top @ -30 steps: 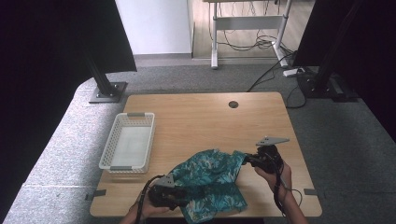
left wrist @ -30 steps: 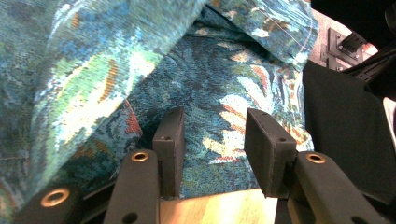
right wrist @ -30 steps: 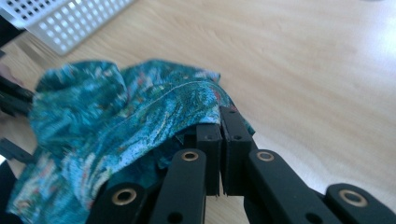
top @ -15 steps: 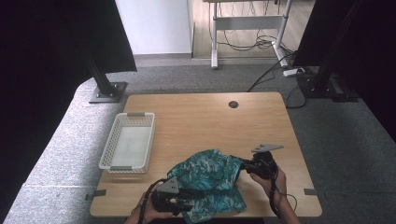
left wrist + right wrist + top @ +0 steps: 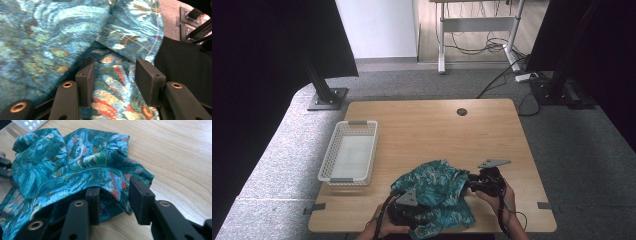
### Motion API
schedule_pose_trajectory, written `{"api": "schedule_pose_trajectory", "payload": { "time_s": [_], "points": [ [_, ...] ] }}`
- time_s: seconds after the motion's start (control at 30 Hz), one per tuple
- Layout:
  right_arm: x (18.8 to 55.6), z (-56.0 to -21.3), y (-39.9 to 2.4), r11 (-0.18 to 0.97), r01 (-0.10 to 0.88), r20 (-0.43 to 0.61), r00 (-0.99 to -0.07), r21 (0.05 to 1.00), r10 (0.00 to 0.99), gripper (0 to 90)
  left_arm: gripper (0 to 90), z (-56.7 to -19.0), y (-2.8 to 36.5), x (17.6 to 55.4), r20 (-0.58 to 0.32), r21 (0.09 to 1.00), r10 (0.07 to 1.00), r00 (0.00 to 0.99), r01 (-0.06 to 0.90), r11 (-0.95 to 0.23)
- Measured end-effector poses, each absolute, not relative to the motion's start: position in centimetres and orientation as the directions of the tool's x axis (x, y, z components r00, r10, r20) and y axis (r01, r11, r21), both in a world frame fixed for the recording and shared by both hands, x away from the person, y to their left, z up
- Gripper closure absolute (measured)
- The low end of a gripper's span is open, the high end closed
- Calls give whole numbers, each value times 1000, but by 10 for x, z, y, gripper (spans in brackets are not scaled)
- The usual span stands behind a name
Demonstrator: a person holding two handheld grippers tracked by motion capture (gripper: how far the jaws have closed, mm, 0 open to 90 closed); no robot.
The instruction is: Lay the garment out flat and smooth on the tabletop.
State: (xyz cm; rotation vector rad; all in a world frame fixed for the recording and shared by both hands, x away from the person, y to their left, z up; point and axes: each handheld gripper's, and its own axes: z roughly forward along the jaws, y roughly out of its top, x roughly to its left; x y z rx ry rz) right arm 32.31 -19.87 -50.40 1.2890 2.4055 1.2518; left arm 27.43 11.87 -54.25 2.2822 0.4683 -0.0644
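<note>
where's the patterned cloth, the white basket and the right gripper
patterned cloth (image 5: 437, 185), high view, middle of the bunched fabric
white basket (image 5: 330, 162), high view, left rim
right gripper (image 5: 113, 195), right gripper view, midway between its fingertips

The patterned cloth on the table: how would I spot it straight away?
Start at the wooden table and go to its near edge, right of the white basket. The crumpled cloth lies there, the one soft thing, printed in swirling teal with red flecks.
</note>
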Motion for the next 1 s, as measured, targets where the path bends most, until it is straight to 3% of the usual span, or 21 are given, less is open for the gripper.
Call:
{"api": "schedule_pose_trajectory", "payload": {
  "time_s": [0.13, 0.23, 0.53, 0.83, 0.93, 0.97, 1.0],
  "points": [
    [318, -503, -203, 263, 629, 260, -614, 732, 745, 435, 501, -546, 122, 278, -204, 699, 325, 924, 369, -612],
    [312, -502, -213, 240, 630, 282, -612, 739, 739, 405, 503, -546, 125, 280, -207, 704, 341, 917, 382, -599],
    [277, -519, -235, 292, 659, 324, -647, 693, 690, 408, 514, -548, 133, 285, -236, 711, 354, 905, 409, -572],
    [244, -539, -214, 425, 634, 329, -733, 646, 595, 420, 515, -549, 135, 287, -249, 712, 353, 902, 417, -564],
    [244, -541, -204, 457, 631, 310, -741, 628, 596, 449, 513, -549, 136, 287, -251, 714, 354, 901, 419, -561],
    [244, -542, -200, 478, 621, 287, -748, 621, 598, 519, 513, -549, 136, 287, -253, 715, 356, 899, 422, -557],
    [244, -542, -200, 478, 621, 287, -748, 621, 598, 519, 513, -549, 136, 287, -253, 715, 356, 899, 422, -557]
  ]
}}
